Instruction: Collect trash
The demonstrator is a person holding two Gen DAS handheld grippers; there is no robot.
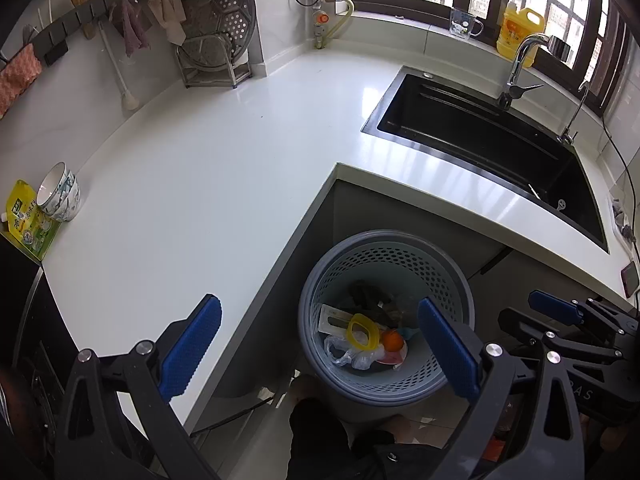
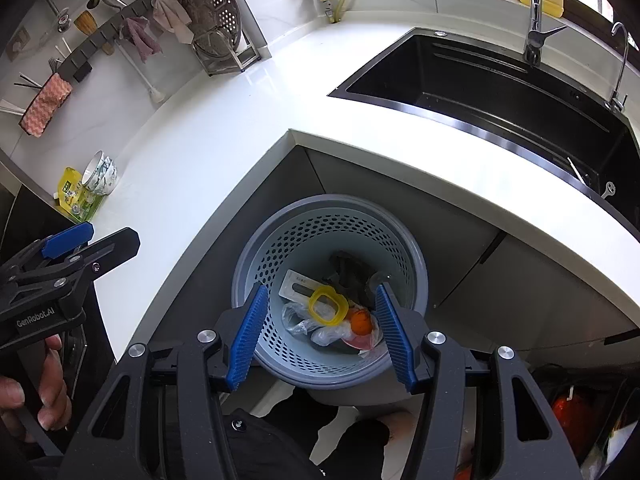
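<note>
Below, in the inner corner of the white counter (image 1: 208, 160), a grey-blue perforated bin (image 2: 276, 240) stands on the floor against the grey cabinet fronts. Trash lies on its bottom: a yellow ring-shaped plastic piece (image 2: 326, 305) on top, a crumpled clear bag (image 2: 304, 324) just left of it, an orange round thing (image 2: 361, 322) just right of it, a pale flat card (image 2: 298, 282) behind, and something dark (image 2: 352, 270) at the far side.

Both grippers point steeply down. The right gripper (image 2: 322, 334) hangs over the near rim of the bin, its blue pads (image 2: 248, 336) spread well apart with nothing between them, only the trash far beneath. The left gripper (image 1: 316, 354) is also released, its pads set wide and gripping nothing; one pad is over the counter edge, the other over the bin's right side. A hand (image 2: 48, 376) wraps the left gripper's handle.

The counter holds little: at the far left, a patterned bowl (image 1: 60, 192) touches a yellow-green pouch (image 1: 28, 220). At the far wall stands a rack (image 1: 216, 60) with perforated metal trays, cloths hanging beside it. To the right is the black sink (image 1: 480, 136) with a chrome tap (image 1: 520, 64), and a yellow bottle (image 1: 518, 34) on the window sill behind.
</note>
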